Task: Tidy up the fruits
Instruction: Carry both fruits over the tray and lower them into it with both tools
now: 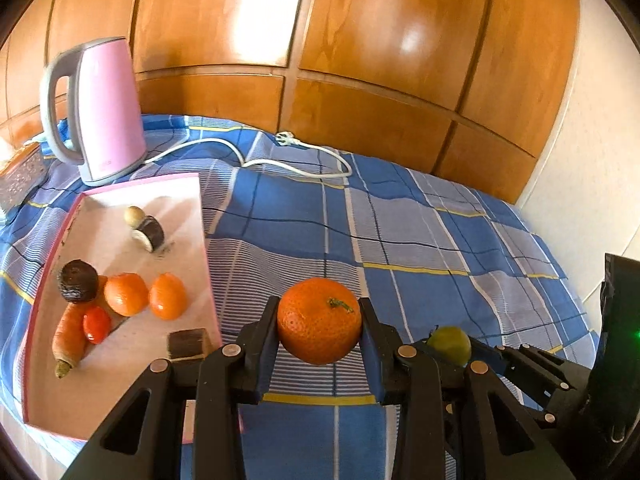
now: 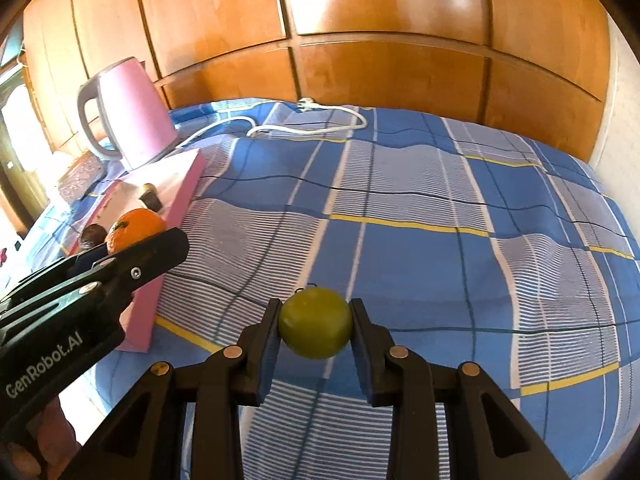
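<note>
My left gripper point(image 1: 319, 322) is shut on an orange point(image 1: 319, 320) and holds it above the blue checked cloth, just right of the pink tray point(image 1: 120, 400). The tray holds two small oranges point(image 1: 126, 294), a carrot point(image 1: 70, 336), a small red fruit point(image 1: 97, 324), a dark round fruit point(image 1: 78, 281) and other pieces. My right gripper point(image 2: 315, 328) is shut on a green fruit point(image 2: 315, 328) above the cloth. The green fruit also shows in the left wrist view point(image 1: 450, 344). The left gripper with the orange point(image 2: 134, 232) shows at the left of the right wrist view, beside the tray point(image 2: 176, 200).
A pink kettle point(image 1: 106, 112) stands behind the tray, with its white cord and plug point(image 1: 286, 139) lying across the cloth. A patterned box point(image 1: 20, 176) sits at the far left. Wooden cabinet doors point(image 1: 320, 60) stand behind the table.
</note>
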A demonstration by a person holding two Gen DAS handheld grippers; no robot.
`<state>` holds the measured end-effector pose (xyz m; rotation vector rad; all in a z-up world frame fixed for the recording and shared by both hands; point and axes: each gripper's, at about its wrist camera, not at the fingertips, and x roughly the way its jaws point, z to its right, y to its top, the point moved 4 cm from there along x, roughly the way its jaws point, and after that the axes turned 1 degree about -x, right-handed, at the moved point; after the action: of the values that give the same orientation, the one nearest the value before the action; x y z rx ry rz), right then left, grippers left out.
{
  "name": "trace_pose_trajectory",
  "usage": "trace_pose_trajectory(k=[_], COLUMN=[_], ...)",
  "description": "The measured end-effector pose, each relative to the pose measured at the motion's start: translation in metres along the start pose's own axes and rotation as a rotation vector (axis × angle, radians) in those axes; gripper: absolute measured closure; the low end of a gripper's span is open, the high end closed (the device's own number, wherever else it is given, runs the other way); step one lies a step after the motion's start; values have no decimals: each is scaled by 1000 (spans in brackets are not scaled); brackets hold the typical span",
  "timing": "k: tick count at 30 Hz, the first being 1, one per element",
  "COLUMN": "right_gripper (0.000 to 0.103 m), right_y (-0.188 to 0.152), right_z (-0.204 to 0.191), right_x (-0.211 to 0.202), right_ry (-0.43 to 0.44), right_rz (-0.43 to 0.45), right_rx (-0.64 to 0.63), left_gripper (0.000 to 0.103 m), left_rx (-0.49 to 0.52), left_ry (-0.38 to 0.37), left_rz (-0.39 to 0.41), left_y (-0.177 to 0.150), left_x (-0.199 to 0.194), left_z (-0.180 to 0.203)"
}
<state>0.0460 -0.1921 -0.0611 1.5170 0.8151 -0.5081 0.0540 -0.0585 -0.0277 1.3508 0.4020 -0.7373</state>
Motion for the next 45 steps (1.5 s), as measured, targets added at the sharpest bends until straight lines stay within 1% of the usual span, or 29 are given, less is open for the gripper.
trace_pose_trajectory(k=[7,12,17,21,25,28,33,39,45], right_gripper=[70,70,70,70,70,70,70,70,70], right_y=[9,20,29,31,36,44,52,45,37], right_z=[-21,-48,-74,-91,-107,-119,-134,-151,-166], right_x=[2,4,10,15,18,18,20,22,33], right_ry=[67,135,197,247,286,306,336,378,393], right_rz=[-16,-26,-36,-49,-49,-34,-21,-34,-72], right_rx=[-37,-98,-157,-177,-206,-221,-238,-276,-311], left_gripper=[66,66,66,66,66,66,66,66,66], left_rx=[-83,-159,-245,-298,-336,-352,-362,-373,-367], left_ry=[43,103,168,203,217,212,182,166,125], left_rz=[22,47,71,87,95,92,78,77,72], left_y=[14,21,19,15,10,6,3,4,8], left_x=[-9,-23,-39,-48,-56,-57,-52,-52,-50], left_z=[-41,-87,-137,-167,-189,-194,-192,-194,-190])
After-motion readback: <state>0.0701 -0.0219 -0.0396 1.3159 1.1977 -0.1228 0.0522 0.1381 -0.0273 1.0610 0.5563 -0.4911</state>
